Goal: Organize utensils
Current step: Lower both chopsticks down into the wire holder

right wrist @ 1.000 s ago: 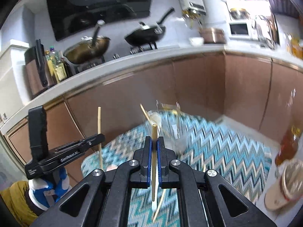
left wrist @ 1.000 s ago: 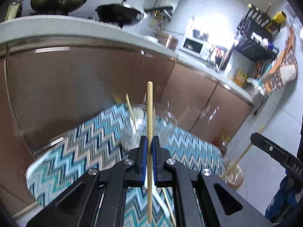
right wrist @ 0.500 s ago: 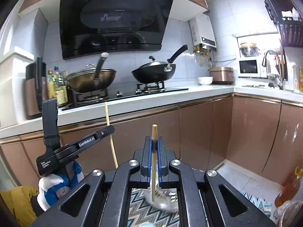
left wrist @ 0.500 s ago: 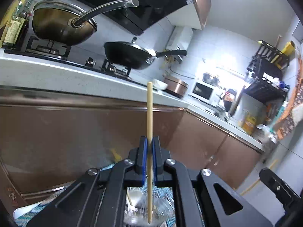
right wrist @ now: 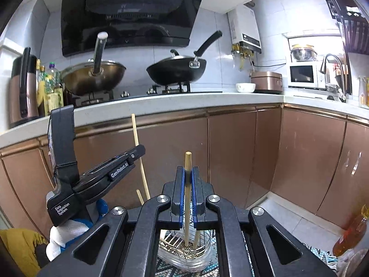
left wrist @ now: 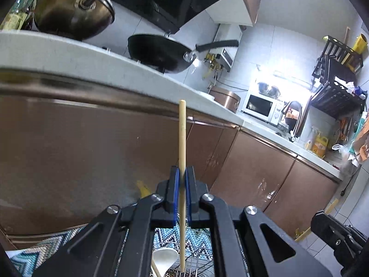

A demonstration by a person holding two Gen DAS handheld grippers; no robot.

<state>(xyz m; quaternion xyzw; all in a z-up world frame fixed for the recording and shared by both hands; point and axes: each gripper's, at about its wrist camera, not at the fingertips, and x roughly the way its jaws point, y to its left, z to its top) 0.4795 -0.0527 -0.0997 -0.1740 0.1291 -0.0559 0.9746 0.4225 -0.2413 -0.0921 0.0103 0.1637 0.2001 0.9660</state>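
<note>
My left gripper point(left wrist: 182, 182) is shut on a wooden chopstick point(left wrist: 182, 138) held upright; its lower end hangs over the wire grid of a clear utensil holder point(left wrist: 198, 265) that holds a white spoon point(left wrist: 163, 258). My right gripper point(right wrist: 188, 184) is shut on a second wooden chopstick point(right wrist: 188, 164), upright, its lower end reaching into the same holder point(right wrist: 184, 254), where another chopstick point(right wrist: 196, 240) stands. The left gripper point(right wrist: 138, 150) and its chopstick point(right wrist: 138, 152) show at the left of the right wrist view.
The holder stands on a blue zigzag cloth point(left wrist: 41, 249). Brown cabinet doors point(right wrist: 242, 157) and a white counter point(right wrist: 161, 101) with two woks rise close behind. An oil bottle point(right wrist: 352, 233) stands on the floor at right.
Both grippers have tilted up from looking down at the cloth to facing the cabinets, and have come over the holder. The chopstick ends now sit at or in the holder grid.
</note>
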